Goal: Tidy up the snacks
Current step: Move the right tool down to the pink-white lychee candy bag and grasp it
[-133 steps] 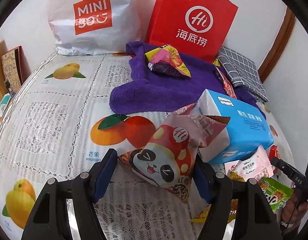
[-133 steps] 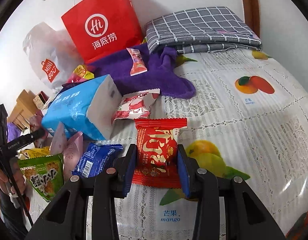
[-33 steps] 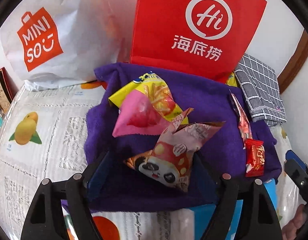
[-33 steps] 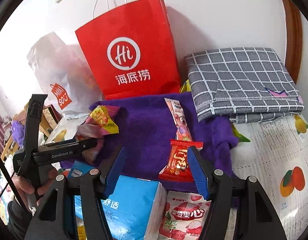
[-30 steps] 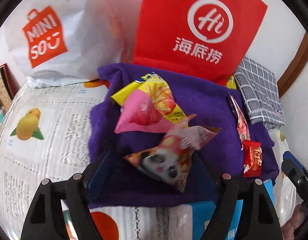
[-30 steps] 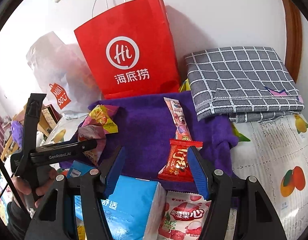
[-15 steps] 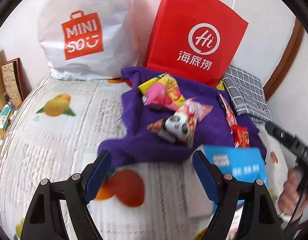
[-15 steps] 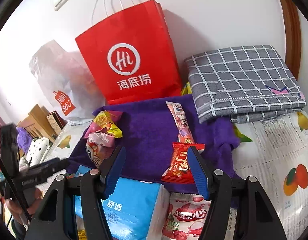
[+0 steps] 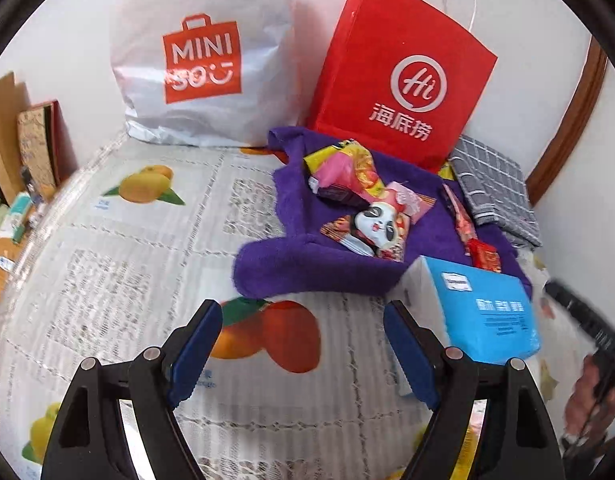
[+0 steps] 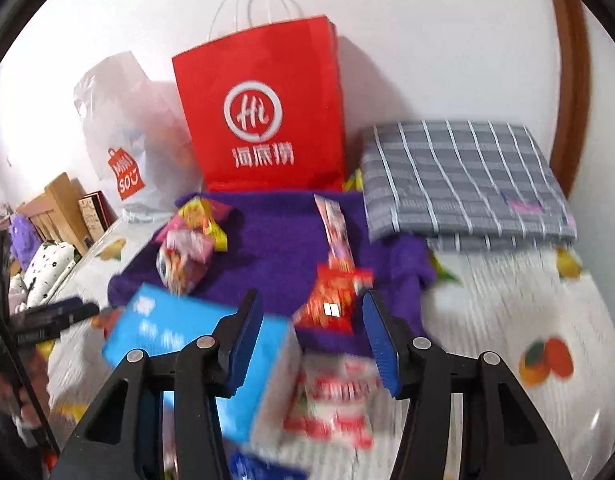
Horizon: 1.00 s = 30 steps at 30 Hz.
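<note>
Fruit-print tablecloth (image 9: 155,240), snacks gathered on a purple towel (image 9: 307,264).
Panda snack packet (image 9: 377,226) lies mid-towel, red packet (image 10: 335,300) at its near edge; left gripper (image 9: 303,340) gapes empty, right gripper (image 10: 313,332) just narrowing, nothing clamped.

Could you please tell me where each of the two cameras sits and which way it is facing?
Left wrist: on the left gripper, jaws open and empty, looking down across the tablecloth to the purple towel; the other hand shows.
Right wrist: on the right gripper, facing the red bag.
Shared: towel, red bag, blue pack.
</note>
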Tool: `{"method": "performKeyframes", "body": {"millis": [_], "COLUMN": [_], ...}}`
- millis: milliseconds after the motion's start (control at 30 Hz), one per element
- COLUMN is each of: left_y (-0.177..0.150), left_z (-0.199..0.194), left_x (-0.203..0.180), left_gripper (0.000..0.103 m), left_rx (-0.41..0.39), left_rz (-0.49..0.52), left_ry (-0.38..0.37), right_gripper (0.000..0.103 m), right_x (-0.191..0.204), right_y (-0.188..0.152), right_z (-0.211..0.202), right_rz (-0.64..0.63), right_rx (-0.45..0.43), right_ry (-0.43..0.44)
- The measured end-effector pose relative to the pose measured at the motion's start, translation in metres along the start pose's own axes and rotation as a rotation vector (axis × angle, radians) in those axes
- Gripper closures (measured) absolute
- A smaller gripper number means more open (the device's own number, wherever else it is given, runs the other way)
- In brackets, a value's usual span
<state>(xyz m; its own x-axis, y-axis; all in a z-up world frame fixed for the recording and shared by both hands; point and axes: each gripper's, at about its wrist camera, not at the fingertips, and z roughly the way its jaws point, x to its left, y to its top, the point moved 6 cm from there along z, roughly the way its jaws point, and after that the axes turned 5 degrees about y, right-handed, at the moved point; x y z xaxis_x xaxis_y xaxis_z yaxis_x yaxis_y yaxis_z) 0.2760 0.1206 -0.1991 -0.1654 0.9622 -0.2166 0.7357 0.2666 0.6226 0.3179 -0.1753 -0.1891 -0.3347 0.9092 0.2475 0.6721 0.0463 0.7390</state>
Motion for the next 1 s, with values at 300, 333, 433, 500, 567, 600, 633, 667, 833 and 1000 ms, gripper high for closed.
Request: {"method": "performKeyframes", "body": {"millis": [300, 333, 433, 500, 567, 600, 633, 667, 833, 1000], "left_y": [-0.005, -0.005, -0.003, -0.002, -0.002, -0.002, -0.002, -0.002, -0.001, 0.0], "left_z": [0.002, 0.002, 0.002, 0.003, 0.004, 0.004, 0.004, 0.003, -0.001, -0.003], "left_x": [-0.007, -0.006, -0.001, 0.002, 0.005, 0.006, 0.007, 0.008, 0.005, 0.003], "left_gripper": [0.022, 0.022, 0.022, 0.022, 0.022, 0.022, 0.022, 0.022, 0.022, 0.022], "left_rx": [0.01, 0.007, 0.007, 0.013, 0.02, 0.024, 0.025, 0.025, 0.017, 0.013], "left_rz": [0.009, 0.01, -0.006, -0.025, -0.042, -0.05, -0.054, -0.057, -0.054, -0.056], "left_ry": [-0.006, 0.0, 0.012, 0.012, 0.004, 0.0, -0.002, -0.004, -0.019, -0.033], "right_gripper": [0.05, 0.05, 0.057, 0.069, 0.082, 0.086, 0.087, 0.088, 0.092, 0.088], "right_x": [-0.024, -0.026, -0.029, -0.035, -0.04, -0.042, -0.044, -0.045, -0.046, -0.054], "right_y": [-0.036, -0.038, -0.049, -0.05, -0.052, -0.053, -0.056, -0.059, -0.077, -0.082], "right_z": [0.021, 0.031, 0.045, 0.041, 0.033, 0.03, 0.024, 0.022, -0.003, -0.019], "right_rz": [0.089, 0.09, 0.102, 0.153, 0.19, 0.197, 0.2, 0.198, 0.148, 0.122], "right_rx": [0.121, 0.151, 0.207, 0.19, 0.183, 0.181, 0.185, 0.188, 0.206, 0.216], "right_ry": [0.012, -0.005, -0.004, 0.015, 0.049, 0.051, 0.052, 0.052, 0.021, -0.06]}}
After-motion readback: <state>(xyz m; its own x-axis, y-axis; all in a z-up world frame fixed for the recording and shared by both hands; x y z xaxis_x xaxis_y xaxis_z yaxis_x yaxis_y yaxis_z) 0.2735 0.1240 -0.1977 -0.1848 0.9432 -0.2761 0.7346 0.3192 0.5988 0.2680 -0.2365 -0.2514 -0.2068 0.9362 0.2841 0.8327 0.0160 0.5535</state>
